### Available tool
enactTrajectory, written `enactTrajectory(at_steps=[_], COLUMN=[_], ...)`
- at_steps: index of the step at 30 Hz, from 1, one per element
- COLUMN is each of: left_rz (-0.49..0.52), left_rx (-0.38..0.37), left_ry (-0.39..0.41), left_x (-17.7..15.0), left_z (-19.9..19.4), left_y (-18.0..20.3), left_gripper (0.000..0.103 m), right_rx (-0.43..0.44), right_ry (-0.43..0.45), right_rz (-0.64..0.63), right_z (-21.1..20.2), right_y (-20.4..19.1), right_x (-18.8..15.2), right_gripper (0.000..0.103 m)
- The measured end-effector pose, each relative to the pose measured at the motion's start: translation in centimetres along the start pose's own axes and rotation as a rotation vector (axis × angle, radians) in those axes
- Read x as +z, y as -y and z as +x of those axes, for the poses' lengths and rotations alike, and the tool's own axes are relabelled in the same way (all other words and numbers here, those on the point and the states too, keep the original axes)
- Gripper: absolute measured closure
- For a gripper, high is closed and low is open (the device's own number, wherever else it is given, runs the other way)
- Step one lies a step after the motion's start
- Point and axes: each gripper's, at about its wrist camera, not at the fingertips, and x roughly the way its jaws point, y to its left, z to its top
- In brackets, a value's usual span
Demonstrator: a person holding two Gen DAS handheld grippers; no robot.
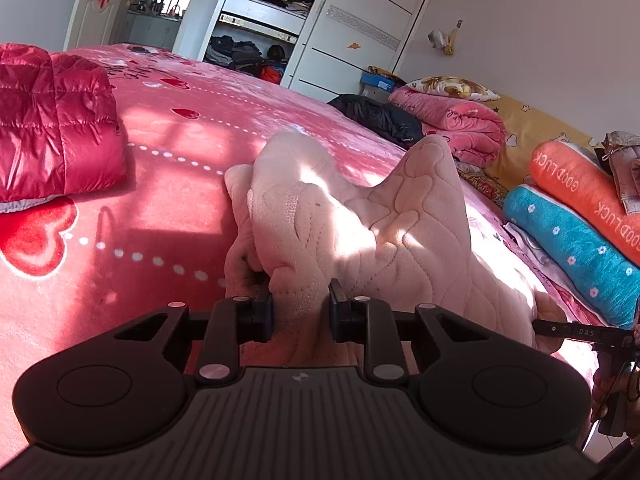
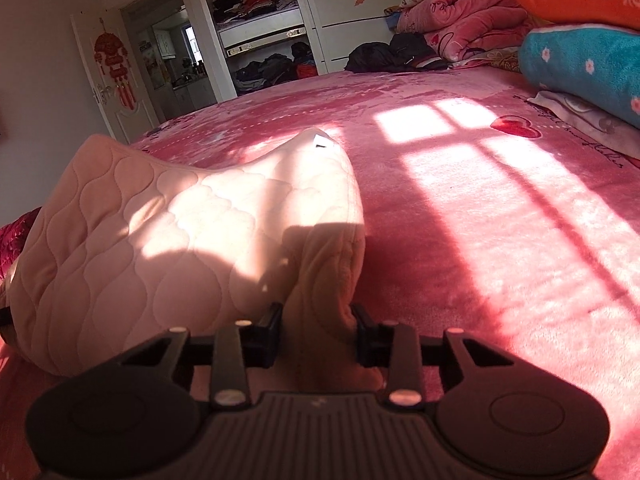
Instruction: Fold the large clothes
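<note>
The pale pink quilted garment (image 1: 360, 216) lies bunched on the pink bed blanket (image 1: 180, 152). The left gripper (image 1: 301, 312) pinches a thick fold of it at 6 o'clock, jaws partly closed. The right gripper (image 2: 318, 334) clamps another fold in the same way; a red puffer jacket (image 1: 52, 128) lies at 9 o'clock.

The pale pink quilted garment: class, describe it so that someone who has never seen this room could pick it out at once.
Start with the big bed under its pink heart-print blanket. Near its front edge the pale pink quilted garment stands in a bunched heap, pinched by the left gripper and the right gripper. Unlike the shiny red puffer jacket lying to its left, it is matte, soft and stitched in wavy lines.
</note>
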Motion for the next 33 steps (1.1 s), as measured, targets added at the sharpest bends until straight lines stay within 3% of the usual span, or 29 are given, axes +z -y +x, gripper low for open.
enactTrajectory(at_steps=[5,7,10,13,16,19,25,27,28,33], left_rz=[0.055,0.086,0.175,0.154,0.114,0.147,0.209,0.192,0.177,0.253], left_rx=[0.001,0.012,0.065,0.053,0.04,0.032,0.094,0.106,0.111,0.162], left_ry=[0.018,-0.018,-0.139,-0.162,-0.133,-0.066,0.044,0.077,0.094,0.074], left_x=[0.4,0.1,-0.9,-0.9,-0.5,0.1,2.0,3.2,4.0,6.3], left_z=[-0.8,-0.4,1.3,1.5,0.7,-1.1,-4.1,-4.5,-4.3,-0.2], left_y=[-0.1,-0.2,-0.1,-0.6,-1.0,-0.2,1.2,1.3,1.5,4.0], left_gripper=[0.076,0.075,0.073,0.071,0.069,0.066,0.065,0.048,0.045,0.038], right_rx=[-0.07,-0.082,-0.084,-0.093,-0.08,-0.084,-0.114,-0.115,-0.102,-0.023], right_ry=[0.027,0.015,-0.004,-0.012,-0.02,-0.018,0.039,0.074,0.093,0.173], right_rz=[-0.04,-0.029,-0.035,-0.063,-0.037,-0.02,-0.018,-0.005,0.008,0.063], right_z=[-0.4,-0.2,0.5,1.0,1.1,0.8,-0.4,-0.8,-1.0,-0.7], right_y=[-0.5,0.1,0.2,-0.2,0.4,0.4,-0.2,-0.2,-0.1,-0.5], right_x=[0.5,0.7,0.3,0.0,0.1,0.3,1.4,1.9,2.2,3.5], right_gripper=[0.078,0.078,0.078,0.077,0.072,0.066,0.059,0.047,0.04,0.03])
